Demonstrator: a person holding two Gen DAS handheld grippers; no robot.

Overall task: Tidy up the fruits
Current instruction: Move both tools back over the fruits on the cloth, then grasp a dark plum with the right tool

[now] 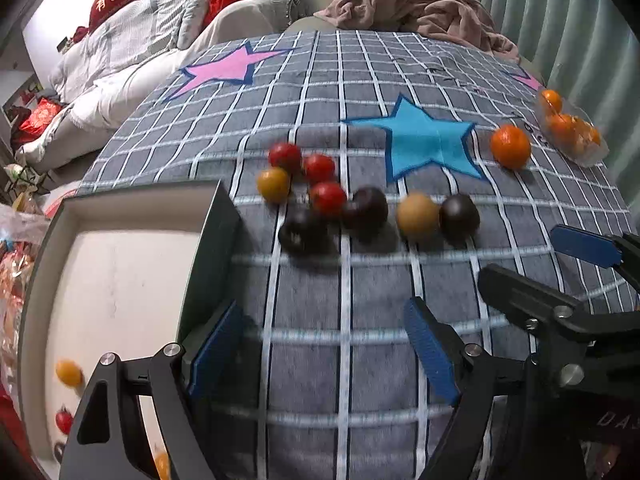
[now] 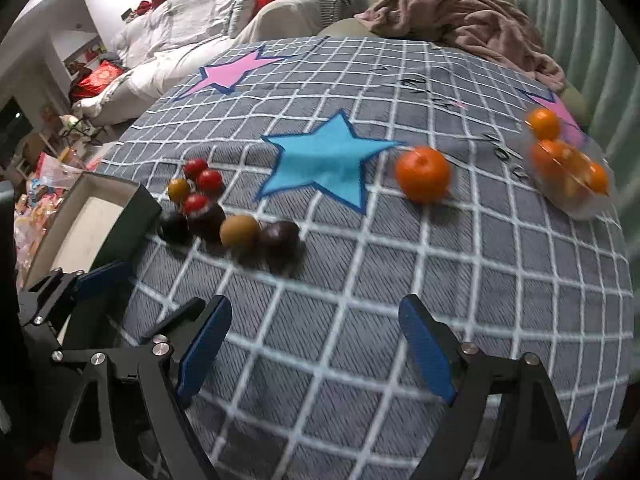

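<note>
fruits point(image 1: 328, 196), small, round, red, yellow, dark

The surface is covered by a grey woven cloth with a white grid point(image 2: 360, 280), matt and coarse-threaded, with flat felt-like blue point(image 2: 328, 160) and pink stars point(image 2: 230, 74) sewn on. The small red round fruits point(image 1: 322, 168) and dark purple round fruits point(image 1: 459, 216) look smooth and glossy; the loose orange citrus fruit point(image 2: 423, 174) is duller. More oranges sit in a clear, shiny plastic wrapper point(image 2: 576, 184). The black-sided box with a white matt lining point(image 1: 120, 264) looks like card. Each tool point(image 1: 326, 350) point(image 2: 316, 350) is matt black plastic with silver metal screws and ribbed blue pads point(image 2: 426, 350).
</note>
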